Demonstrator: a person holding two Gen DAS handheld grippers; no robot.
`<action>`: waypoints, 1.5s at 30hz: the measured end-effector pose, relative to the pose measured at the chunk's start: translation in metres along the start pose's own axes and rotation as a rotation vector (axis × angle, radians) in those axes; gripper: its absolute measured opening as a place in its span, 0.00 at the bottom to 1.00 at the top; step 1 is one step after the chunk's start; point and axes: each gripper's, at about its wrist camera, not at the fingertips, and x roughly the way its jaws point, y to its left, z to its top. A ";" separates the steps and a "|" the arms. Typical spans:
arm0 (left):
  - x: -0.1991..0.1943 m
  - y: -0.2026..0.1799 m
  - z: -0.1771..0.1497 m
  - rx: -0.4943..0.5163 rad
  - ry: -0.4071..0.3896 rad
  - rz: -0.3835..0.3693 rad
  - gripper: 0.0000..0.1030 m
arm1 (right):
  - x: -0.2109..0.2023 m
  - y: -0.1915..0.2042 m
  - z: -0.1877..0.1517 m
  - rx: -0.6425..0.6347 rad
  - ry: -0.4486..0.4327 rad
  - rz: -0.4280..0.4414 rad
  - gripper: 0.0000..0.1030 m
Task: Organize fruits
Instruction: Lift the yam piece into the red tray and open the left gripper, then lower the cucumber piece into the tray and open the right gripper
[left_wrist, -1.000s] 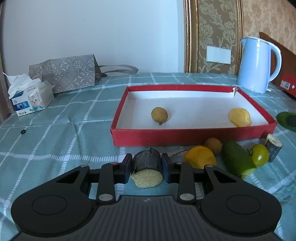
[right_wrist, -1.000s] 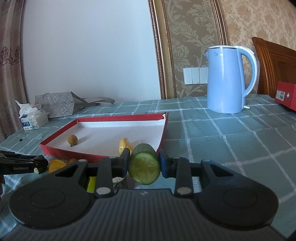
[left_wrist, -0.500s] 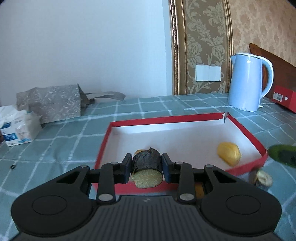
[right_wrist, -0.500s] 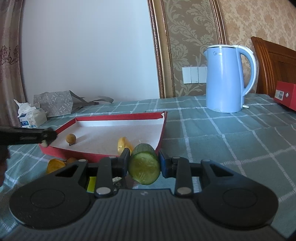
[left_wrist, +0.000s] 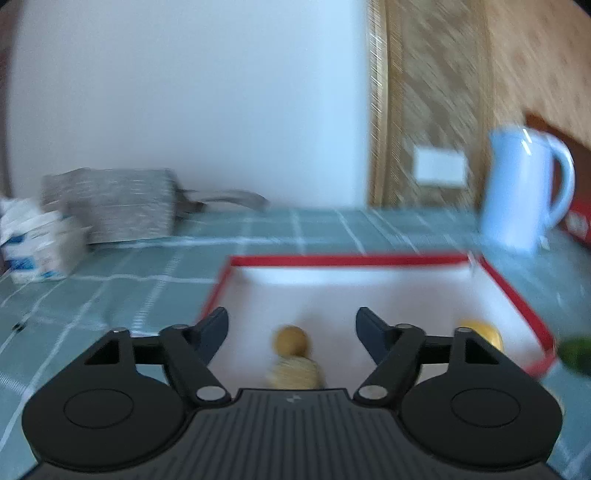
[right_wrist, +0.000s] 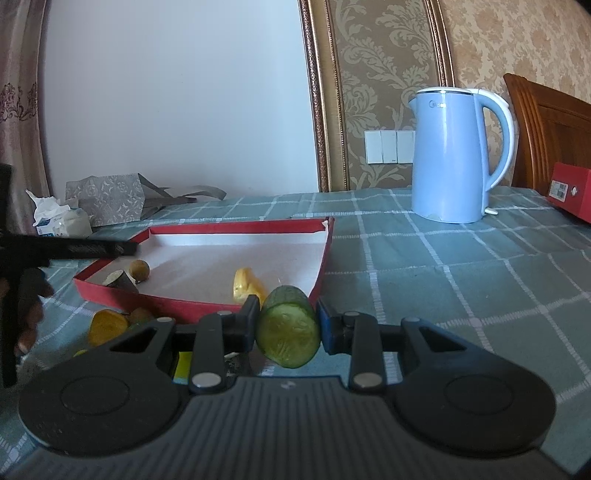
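My left gripper (left_wrist: 291, 325) is open and empty above the near left part of the red tray (left_wrist: 343, 259). The dark-skinned fruit chunk (left_wrist: 293, 373) lies in the tray just below it, next to a small round brown fruit (left_wrist: 290, 339). A yellow fruit (left_wrist: 480, 332) lies at the tray's right. My right gripper (right_wrist: 288, 325) is shut on a green cucumber piece (right_wrist: 289, 332), held just outside the tray's (right_wrist: 236, 230) near right corner. In the right wrist view the chunk (right_wrist: 118, 280), round fruit (right_wrist: 139, 270) and yellow fruit (right_wrist: 245, 290) lie in the tray.
A blue kettle (right_wrist: 454, 155) stands at the back right, a red box (right_wrist: 570, 192) beyond it. A grey bag (right_wrist: 107, 197) and tissue pack (right_wrist: 59, 219) sit at the back left. An orange fruit (right_wrist: 107, 326) and a small brown one (right_wrist: 140, 315) lie on the checked cloth before the tray.
My left gripper has opened and let the dark-skinned chunk drop into the tray, after moving forward over it. My right gripper has stayed put, still holding the cucumber piece.
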 end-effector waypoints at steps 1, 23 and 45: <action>-0.005 0.007 0.001 -0.027 -0.011 0.001 0.74 | 0.000 0.000 0.000 0.000 -0.001 -0.001 0.30; -0.046 0.042 -0.055 -0.016 0.137 -0.026 0.82 | 0.008 0.040 0.032 -0.120 -0.062 0.035 0.30; -0.039 0.041 -0.055 -0.009 0.165 -0.017 0.82 | 0.017 0.057 0.041 -0.166 -0.151 -0.081 0.94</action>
